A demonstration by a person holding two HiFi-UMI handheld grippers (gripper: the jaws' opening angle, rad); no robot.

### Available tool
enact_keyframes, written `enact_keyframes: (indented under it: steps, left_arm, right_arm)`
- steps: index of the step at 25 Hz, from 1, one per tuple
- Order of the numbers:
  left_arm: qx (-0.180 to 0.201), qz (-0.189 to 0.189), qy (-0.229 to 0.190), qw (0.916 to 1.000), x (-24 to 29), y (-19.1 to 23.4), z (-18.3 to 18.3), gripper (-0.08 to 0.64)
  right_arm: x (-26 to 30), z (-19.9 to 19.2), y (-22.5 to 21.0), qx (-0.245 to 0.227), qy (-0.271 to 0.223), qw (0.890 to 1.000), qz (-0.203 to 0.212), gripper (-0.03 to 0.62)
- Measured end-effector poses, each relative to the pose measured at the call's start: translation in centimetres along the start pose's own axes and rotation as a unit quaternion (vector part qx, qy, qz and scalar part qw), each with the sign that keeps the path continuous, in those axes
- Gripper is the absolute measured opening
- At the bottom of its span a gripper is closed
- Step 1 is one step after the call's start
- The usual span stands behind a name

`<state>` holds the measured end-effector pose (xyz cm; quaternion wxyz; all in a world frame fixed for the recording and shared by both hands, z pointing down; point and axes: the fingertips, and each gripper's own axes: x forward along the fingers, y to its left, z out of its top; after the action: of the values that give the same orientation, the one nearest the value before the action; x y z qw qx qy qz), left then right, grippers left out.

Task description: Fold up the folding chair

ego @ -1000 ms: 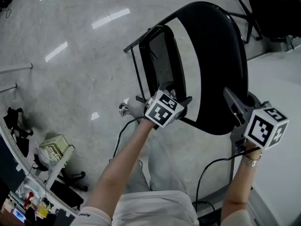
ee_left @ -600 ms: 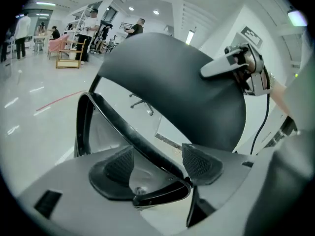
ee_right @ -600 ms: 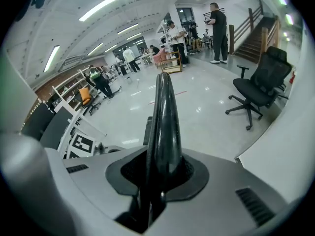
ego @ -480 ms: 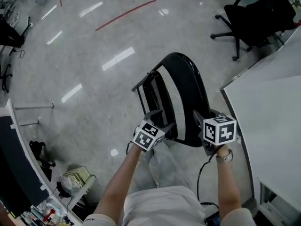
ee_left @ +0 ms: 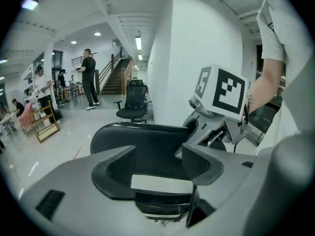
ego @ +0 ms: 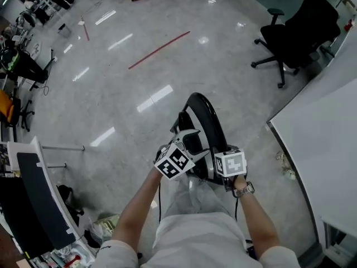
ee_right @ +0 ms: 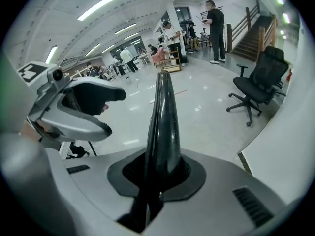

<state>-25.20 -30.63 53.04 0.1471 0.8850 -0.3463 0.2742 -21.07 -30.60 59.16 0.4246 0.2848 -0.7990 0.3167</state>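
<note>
The black folding chair stands on the glossy floor right in front of me, seen from above as a narrow shape with the seat up close to the backrest. My right gripper is shut on the backrest's top edge, which runs up between its jaws; they have just been closing on it. My left gripper is raised at the chair's left side, next to the right one. Its jaws stand apart, with the backrest beyond them and nothing pressed between the pads.
A white table borders the chair on the right. A black office chair stands at the back right. Desks and clutter line the left. A red line marks the floor. People stand far off by a staircase.
The seat has swung up against the backrest. My left gripper has risen with it and now sits close beside the right one. The chair looks smaller and narrower from above.
</note>
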Motion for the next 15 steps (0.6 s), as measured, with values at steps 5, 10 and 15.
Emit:
enact_keyframes:
  steps: [5,10,15]
  left_arm:
    - [0.100,-0.015,0.040,0.9941,-2.6,3.1,1.0,0.305]
    - [0.242,-0.067,0.092,0.9636,-3.0,5.1,2.2,0.305]
    - [0.414,-0.136,0.156,0.8863,-2.6,7.0,1.6,0.305]
  right_arm:
    - [0.5,0.3,1.7,-0.005,0.002,1.000,-0.003,0.055]
    - [0.1,0.6,3.5,-0.010,-0.001,1.000,-0.010,0.055]
    - [0.5,0.8,5.4,-0.010,-0.002,1.000,-0.018,0.055]
